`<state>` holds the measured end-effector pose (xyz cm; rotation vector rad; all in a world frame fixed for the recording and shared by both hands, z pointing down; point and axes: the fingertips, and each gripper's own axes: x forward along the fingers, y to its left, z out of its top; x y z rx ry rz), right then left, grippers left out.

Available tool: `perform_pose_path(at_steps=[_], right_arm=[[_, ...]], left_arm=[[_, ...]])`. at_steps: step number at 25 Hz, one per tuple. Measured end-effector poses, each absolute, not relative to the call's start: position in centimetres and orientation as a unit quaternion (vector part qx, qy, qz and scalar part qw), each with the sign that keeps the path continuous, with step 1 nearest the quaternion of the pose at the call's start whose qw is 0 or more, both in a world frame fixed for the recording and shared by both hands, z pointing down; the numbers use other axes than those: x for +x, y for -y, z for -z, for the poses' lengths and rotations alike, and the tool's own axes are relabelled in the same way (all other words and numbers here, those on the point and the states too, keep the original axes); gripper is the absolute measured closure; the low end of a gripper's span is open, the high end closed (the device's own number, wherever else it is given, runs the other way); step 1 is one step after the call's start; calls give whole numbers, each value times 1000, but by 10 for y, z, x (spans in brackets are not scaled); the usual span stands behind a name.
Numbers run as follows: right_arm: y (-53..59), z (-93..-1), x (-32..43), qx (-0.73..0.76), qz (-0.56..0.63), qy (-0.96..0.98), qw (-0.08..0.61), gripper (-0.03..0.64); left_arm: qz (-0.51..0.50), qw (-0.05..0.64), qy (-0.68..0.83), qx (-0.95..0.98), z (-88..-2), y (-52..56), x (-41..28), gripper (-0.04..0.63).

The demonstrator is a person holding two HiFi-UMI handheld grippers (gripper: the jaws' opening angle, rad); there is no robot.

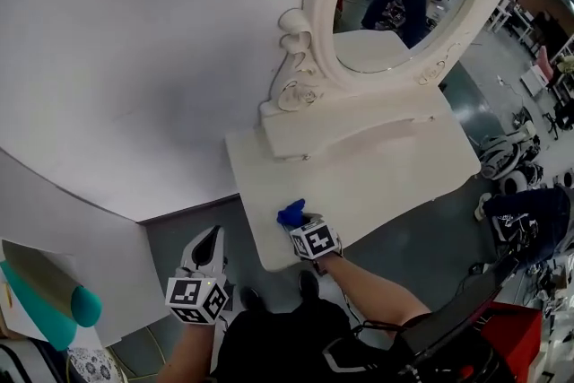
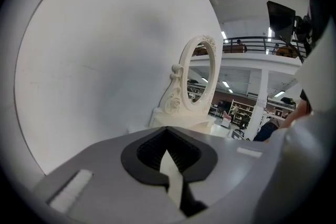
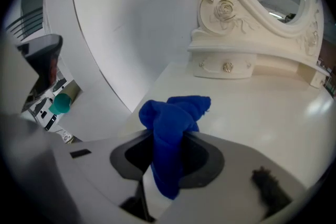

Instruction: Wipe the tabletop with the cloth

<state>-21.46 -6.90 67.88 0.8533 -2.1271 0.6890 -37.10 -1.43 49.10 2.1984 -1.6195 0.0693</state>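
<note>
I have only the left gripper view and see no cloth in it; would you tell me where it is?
Observer: The blue cloth is clamped in the jaws of the right gripper, bunched up above them.
Operator: Thank you. Is it over the table?
Observer: Yes. In the head view it sits at the near edge of the white tabletop, toward the left corner. I cannot tell whether it touches.
Operator: And where is my left gripper?
Observer: The left gripper is off the table, over the grey floor to its left.
</note>
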Motion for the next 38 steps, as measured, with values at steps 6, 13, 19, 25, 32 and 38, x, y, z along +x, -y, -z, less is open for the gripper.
perform_pose_path(at_steps=[6,13,19,25,32,38], right_arm=[[4,-678,-181,325,-286,823,367,488],[-35,-677,-162,307,-273,826,387,488],[-28,-672,-165,300,-305,822,375,488],[78,-646,-187,351,-256,837,332,488],[183,-654,-215,379,-225,830,343,488],[210,-676,-217,383,-224,820,362,488]], left_arm=[[-20,201,561,803,-486,13,-345,586],[-12,198,544,815,-479,14,-324,586],[-13,193,554,810,-476,12,-328,587],[-14,198,578,792,-478,5,-344,586],[-32,209,607,766,-485,-11,-365,586],[-37,217,625,749,-493,-21,-379,586]])
